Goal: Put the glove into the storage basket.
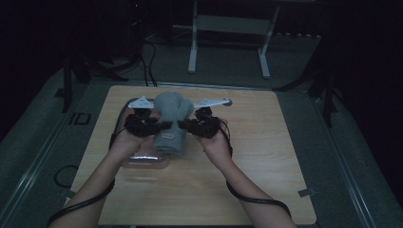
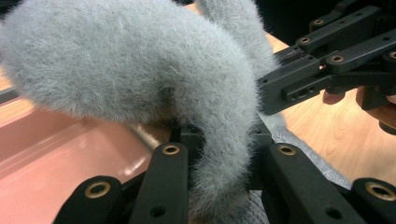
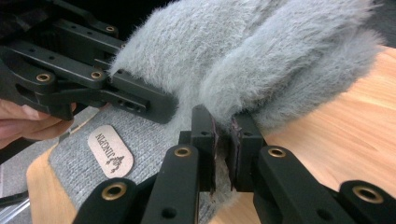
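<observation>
Hat (image 1: 170, 121): grey, knit body w/ fluffy fur cuff, held up over the worktop (image 1: 266, 156) mid-far, betw. the 2 tools; near end w/ a small label (image 3: 110, 150) droops toward a shiny tray (image 1: 147, 161) under it.
Left tool (image 1: 159, 126): closed on hat's fur edge, left side; fur bunched betw. its jaws in left gripper view (image 2: 219, 182).
Right tool (image 1: 184, 124): closed on fur edge, right side; jaws nearly shut, thin pinch of fur betw. pads (image 3: 223, 154).
Risk 1: right pinch looks shallow, mostly pile; a pull apart could strip fur out & drop that side.
Risk 2: if 1 side lets go, hat swings, may land half on tray, half on worktop.
Risk 3: tools sit close; linkages could knock if hands turn inward.
Risk 4: hard stretch may warp the knit.
</observation>
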Available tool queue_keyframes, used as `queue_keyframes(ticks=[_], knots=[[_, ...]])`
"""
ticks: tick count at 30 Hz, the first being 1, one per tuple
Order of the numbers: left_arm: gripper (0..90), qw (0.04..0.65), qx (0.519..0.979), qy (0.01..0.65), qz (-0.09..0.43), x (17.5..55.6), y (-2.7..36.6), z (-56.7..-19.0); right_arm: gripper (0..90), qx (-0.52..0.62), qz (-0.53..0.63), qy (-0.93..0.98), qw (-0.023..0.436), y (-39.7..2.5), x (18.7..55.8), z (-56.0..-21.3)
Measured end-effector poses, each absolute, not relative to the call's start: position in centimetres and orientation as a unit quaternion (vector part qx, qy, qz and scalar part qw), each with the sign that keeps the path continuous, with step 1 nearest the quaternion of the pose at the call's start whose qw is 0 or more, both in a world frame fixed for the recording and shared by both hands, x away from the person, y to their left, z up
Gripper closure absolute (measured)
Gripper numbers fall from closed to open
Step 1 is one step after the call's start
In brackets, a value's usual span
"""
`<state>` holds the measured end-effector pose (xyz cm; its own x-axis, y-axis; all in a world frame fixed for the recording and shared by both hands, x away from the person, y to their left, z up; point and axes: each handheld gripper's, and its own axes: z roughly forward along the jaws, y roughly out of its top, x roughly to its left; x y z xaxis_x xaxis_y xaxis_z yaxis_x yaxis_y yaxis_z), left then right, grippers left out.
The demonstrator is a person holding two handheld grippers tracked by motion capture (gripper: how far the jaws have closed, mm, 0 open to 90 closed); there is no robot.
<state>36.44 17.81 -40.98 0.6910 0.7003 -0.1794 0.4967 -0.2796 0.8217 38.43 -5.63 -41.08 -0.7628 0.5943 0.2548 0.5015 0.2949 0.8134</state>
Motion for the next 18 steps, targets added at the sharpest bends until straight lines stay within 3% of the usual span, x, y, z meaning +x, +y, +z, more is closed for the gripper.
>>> queue_keyframes(ticks=[10, 18], knots=[[76.8, 0.441, 0.787, 0.417, 0.110, 37.6, 22.8, -42.0, 82.4, 0.333, 0.478, 0.812, 0.032, 0.4, 40.5, -42.1], [76.7, 0.395, 0.796, 0.450, 0.085, 39.2, 22.9, -45.7, 82.2, 0.353, 0.437, 0.827, 0.020, 2.1, 41.9, -45.8]])
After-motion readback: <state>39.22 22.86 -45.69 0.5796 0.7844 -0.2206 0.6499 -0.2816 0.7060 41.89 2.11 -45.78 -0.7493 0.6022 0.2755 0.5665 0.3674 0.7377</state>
